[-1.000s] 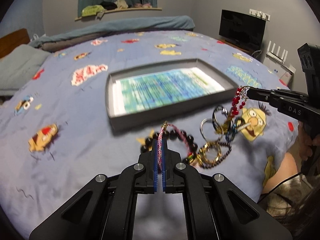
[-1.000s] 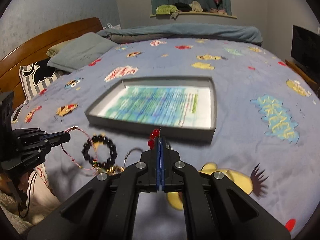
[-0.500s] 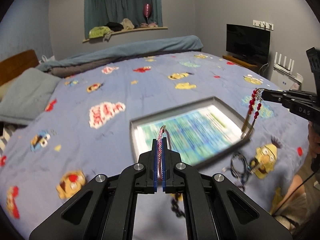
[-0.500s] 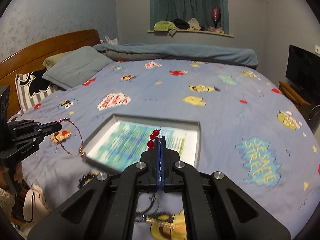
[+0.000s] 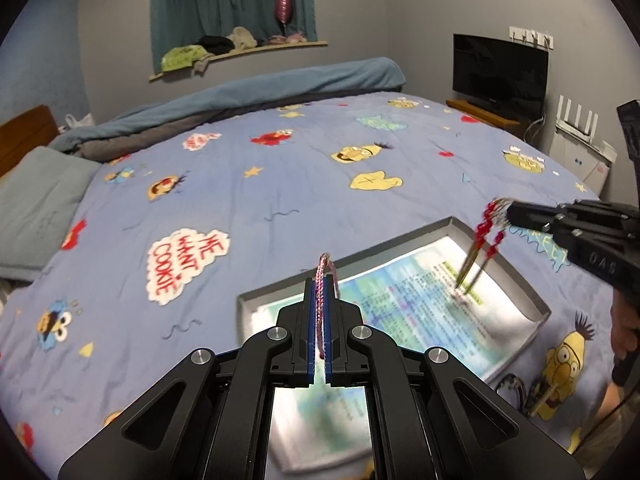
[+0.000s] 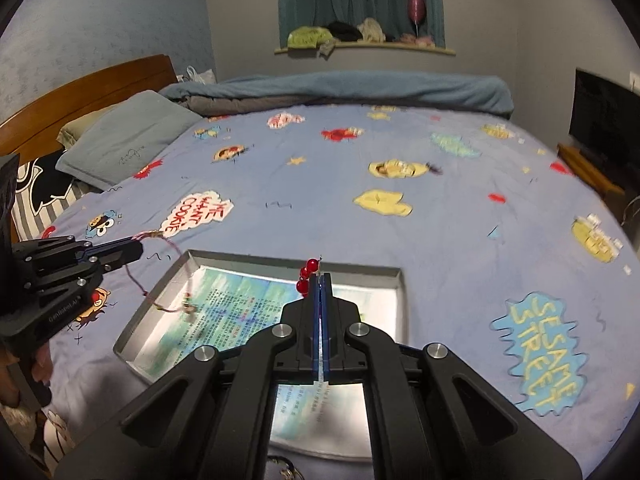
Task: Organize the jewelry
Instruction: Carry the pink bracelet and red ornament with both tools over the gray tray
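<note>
Over the tray: both grippers hang above the shallow grey metal tray (image 5: 452,226), which lies on the blue cartoon-print bedspread (image 5: 248,200) and holds a printed paper sheet (image 5: 416,292).
Left gripper (image 5: 319,280): jaws clamped tight on a thin pink-and-red braided cord bracelet (image 6: 168,276); in the right wrist view the loop dangles from the tip down over the tray's left edge.
Right gripper (image 6: 321,280): jaws pinched together on a red bead strand (image 5: 486,228); in the left wrist view it hangs from the tip, a gold-coloured lower part reaching toward the paper.
Remaining jewelry (image 5: 520,390): a small dark and gold tangle on the bedspread just beside the tray's near right corner.
Person: a hand (image 5: 624,328) grips the right tool's handle.
</note>
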The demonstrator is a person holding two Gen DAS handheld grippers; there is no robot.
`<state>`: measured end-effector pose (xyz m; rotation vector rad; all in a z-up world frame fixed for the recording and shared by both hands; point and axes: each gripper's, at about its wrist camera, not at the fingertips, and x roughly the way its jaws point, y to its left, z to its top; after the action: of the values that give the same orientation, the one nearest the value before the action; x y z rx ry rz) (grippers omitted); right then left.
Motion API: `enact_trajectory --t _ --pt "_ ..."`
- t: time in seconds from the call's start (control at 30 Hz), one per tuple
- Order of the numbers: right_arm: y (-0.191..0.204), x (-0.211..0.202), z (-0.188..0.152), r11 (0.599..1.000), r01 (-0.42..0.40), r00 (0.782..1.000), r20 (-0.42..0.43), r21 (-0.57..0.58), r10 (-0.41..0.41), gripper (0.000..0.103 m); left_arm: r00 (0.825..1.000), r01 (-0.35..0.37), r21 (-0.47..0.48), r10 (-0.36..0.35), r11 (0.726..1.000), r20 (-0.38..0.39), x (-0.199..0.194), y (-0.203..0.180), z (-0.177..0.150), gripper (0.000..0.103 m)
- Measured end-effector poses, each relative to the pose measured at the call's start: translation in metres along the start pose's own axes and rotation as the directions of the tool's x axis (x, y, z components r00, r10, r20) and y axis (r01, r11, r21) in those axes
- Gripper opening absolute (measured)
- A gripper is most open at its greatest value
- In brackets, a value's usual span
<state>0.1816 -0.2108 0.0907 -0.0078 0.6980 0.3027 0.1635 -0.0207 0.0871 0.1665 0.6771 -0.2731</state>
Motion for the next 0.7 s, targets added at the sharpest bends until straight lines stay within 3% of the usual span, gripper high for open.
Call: enact_trajectory --t 0.3,0.7 --pt "-0.001 0.041 -0.003 1.0 -0.026 0.996 -0.084 0.011 0.027 0.0 0.997 0.026 -0.019 -0.028 0.999 -0.074 0.047 -0.002 -0.01 0.004" --pt "-0.026 0.075 -0.018 0.996 0.071 0.986 -0.156 0.055 -0.061 0.0 0.983 -0.039 -0.108 0.019 0.993 -0.184 0.087 0.036 -0.034 0.004"
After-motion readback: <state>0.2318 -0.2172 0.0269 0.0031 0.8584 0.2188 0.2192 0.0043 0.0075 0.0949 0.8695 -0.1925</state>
